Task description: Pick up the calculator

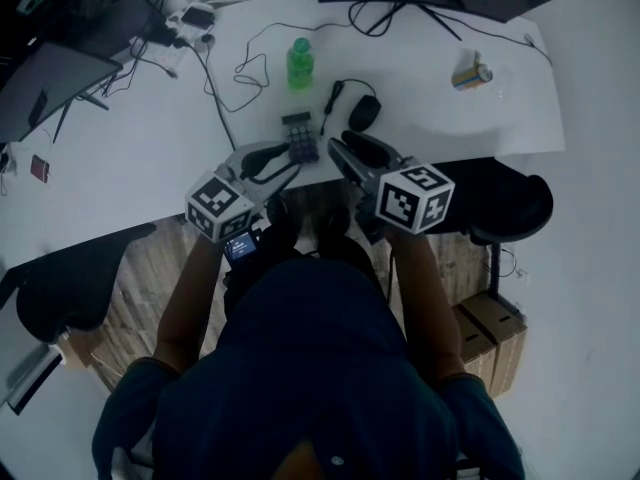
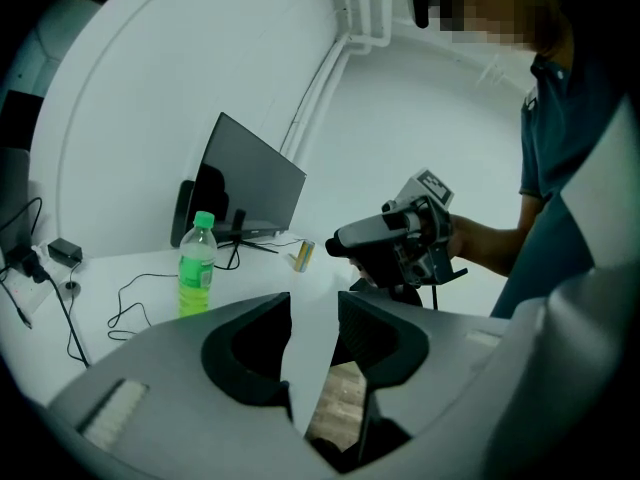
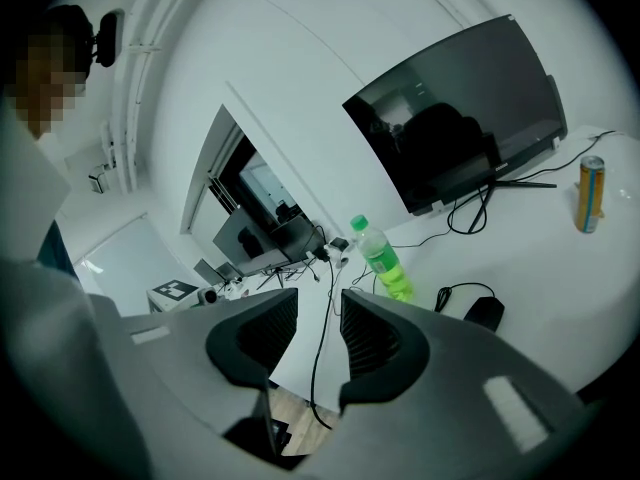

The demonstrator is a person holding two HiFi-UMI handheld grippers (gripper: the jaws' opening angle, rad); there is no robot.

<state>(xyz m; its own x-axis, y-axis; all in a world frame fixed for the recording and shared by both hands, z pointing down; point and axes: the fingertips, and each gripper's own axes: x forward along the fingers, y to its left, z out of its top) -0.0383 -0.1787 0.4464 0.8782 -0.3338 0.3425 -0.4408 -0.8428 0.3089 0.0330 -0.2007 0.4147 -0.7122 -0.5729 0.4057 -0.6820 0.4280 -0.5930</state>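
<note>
The calculator (image 1: 299, 135), dark with rows of keys, lies flat near the front edge of the white desk (image 1: 120, 158). Both grippers hover at that edge, raised and level. My left gripper (image 1: 287, 162) points its tips at the calculator's near left corner, jaws a little apart with nothing between them. My right gripper (image 1: 340, 147) is just right of the calculator, also slightly open and empty. Neither gripper view shows the calculator. In the left gripper view my left gripper (image 2: 315, 313) faces the right gripper (image 2: 400, 238). In its own view, the right gripper (image 3: 320, 308) looks along the desk.
A green bottle (image 1: 300, 63) stands behind the calculator, a black mouse (image 1: 363, 113) with its cable to the right, a can (image 1: 470, 75) farther right. A monitor (image 3: 460, 138) stands at the back. Black chairs (image 1: 510, 203) flank the person; cardboard boxes (image 1: 490, 333) sit on the floor.
</note>
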